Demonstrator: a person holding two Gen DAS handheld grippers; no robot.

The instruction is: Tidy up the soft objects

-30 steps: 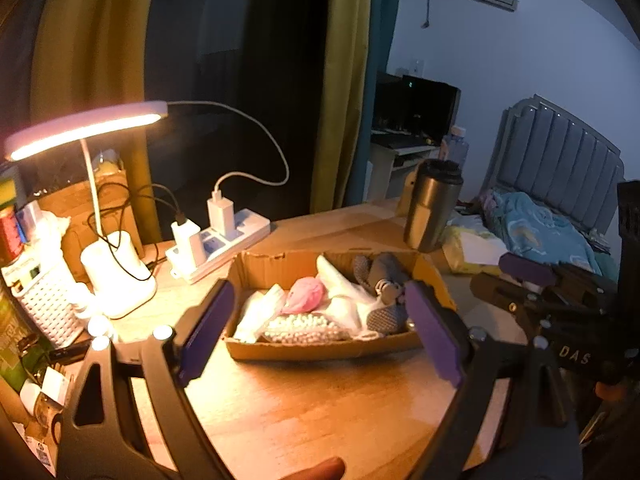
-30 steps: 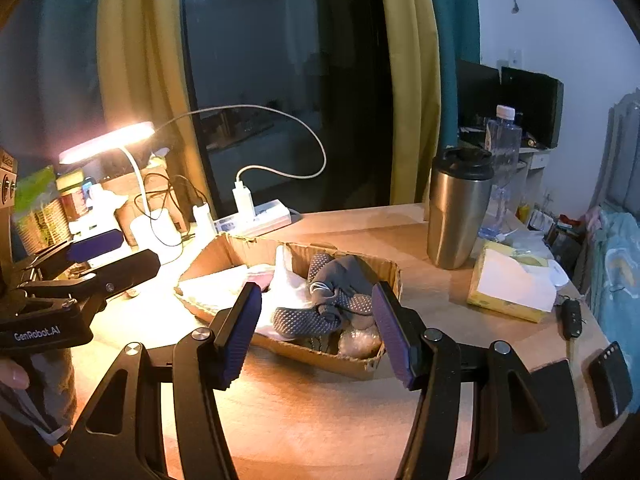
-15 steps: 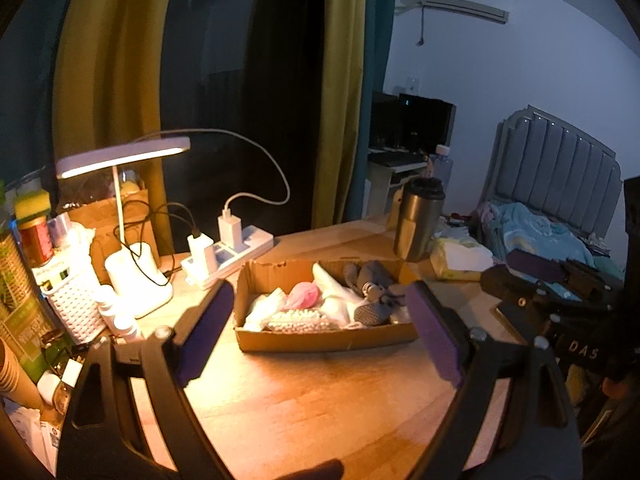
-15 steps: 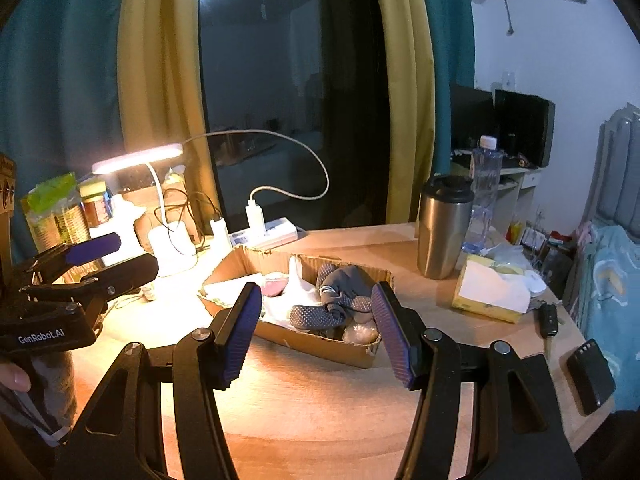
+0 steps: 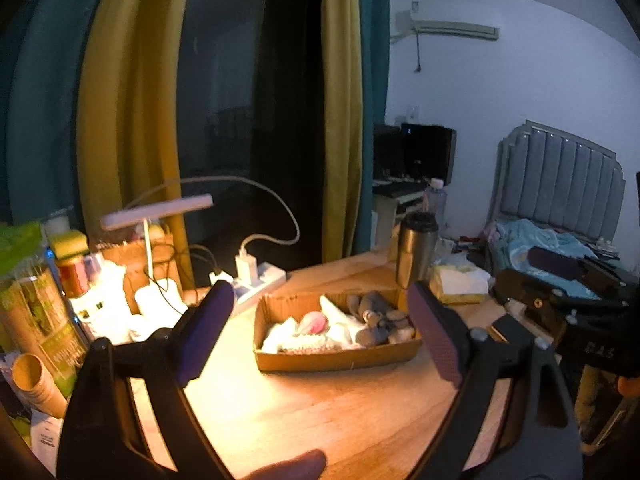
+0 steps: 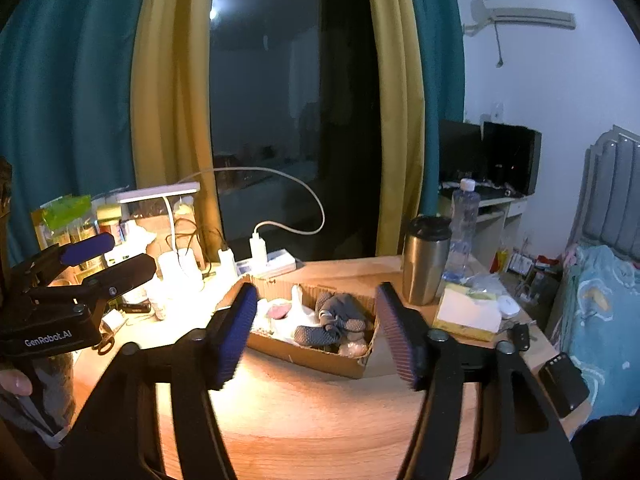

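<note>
A shallow cardboard box (image 5: pixel 336 360) (image 6: pixel 320 354) sits on the wooden table and holds soft items: grey socks (image 5: pixel 376 316) (image 6: pixel 332 320), a pink item (image 5: pixel 314 322), white cloths (image 5: pixel 288 336). My left gripper (image 5: pixel 320 334) is open and empty, held back from the box on its near side. My right gripper (image 6: pixel 318 332) is open and empty, also well back from the box. Each gripper shows in the other's view: the right one (image 5: pixel 568 276), the left one (image 6: pixel 96 260).
A lit desk lamp (image 5: pixel 156 212), power strip with chargers (image 5: pixel 256 276) and jars (image 5: pixel 32 280) stand at the left. A steel tumbler (image 5: pixel 416 248) (image 6: pixel 424 260), tissue pack (image 6: pixel 468 312), water bottle (image 6: pixel 464 216) and key fob (image 6: pixel 520 336) are at the right. A bed (image 5: pixel 560 240) lies beyond.
Both grippers have pulled back and risen away from the box, which now looks smaller and farther. Both stay open and empty.
</note>
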